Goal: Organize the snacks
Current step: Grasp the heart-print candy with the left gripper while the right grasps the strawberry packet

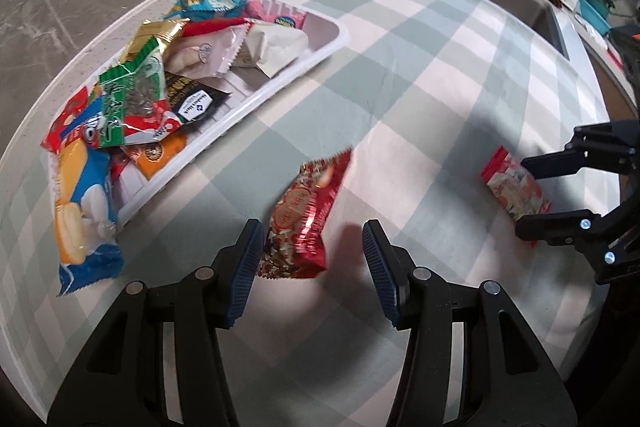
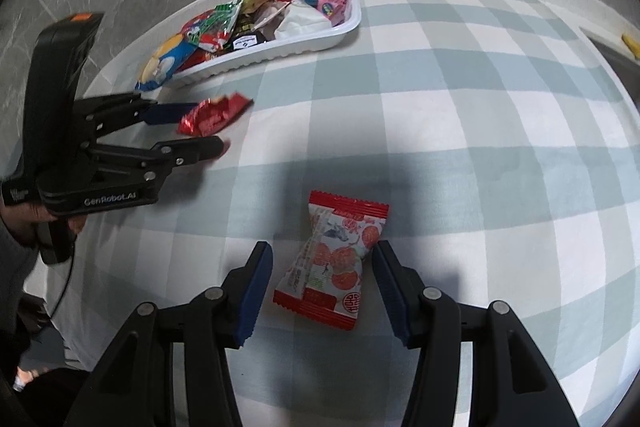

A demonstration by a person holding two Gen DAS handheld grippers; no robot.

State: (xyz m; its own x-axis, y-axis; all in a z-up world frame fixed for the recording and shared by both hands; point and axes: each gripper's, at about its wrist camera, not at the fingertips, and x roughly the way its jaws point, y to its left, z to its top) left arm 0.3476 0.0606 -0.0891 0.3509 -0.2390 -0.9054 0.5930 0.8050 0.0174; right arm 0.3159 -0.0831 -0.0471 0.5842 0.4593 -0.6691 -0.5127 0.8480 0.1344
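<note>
- White plastic tray (image 1: 280, 89) sits far left on the desk (image 1: 440, 75), which wears a pale green-and-white checked cloth. It is heaped with mixed snack packets; a blue-and-yellow packet (image 1: 80, 211) hangs over its near end onto the cloth.
- Two snacks are outside the tray. Judgement: the step in hand is a double pick, then a drop into the tray.
- Left gripper (image 1: 314, 267): jaws partly open, nothing held. The shiny red foil snack packet (image 1: 308, 215) lies flat between the blue pads, closer to the left one; contact there I cannot tell.
- Advice: shift the gripper slightly left to centre the packet, come down until the pads nearly meet the cloth, then close across the short width. Foil is slick and crinkly, so squeeze the filled middle, not the crimped end.
- Right gripper (image 2: 320, 287): jaws partly open, empty. The red-and-white printed snack packet (image 2: 334, 263) lies slightly askew between the pads, its upper right edge just beside the right pad.
- Advice: roll the wrist to square up with the packet's long sides before closing.
- Risk: pads pinch the cloth and drag it.
- Tray is crowded; aim for the barer far-right end.
</note>
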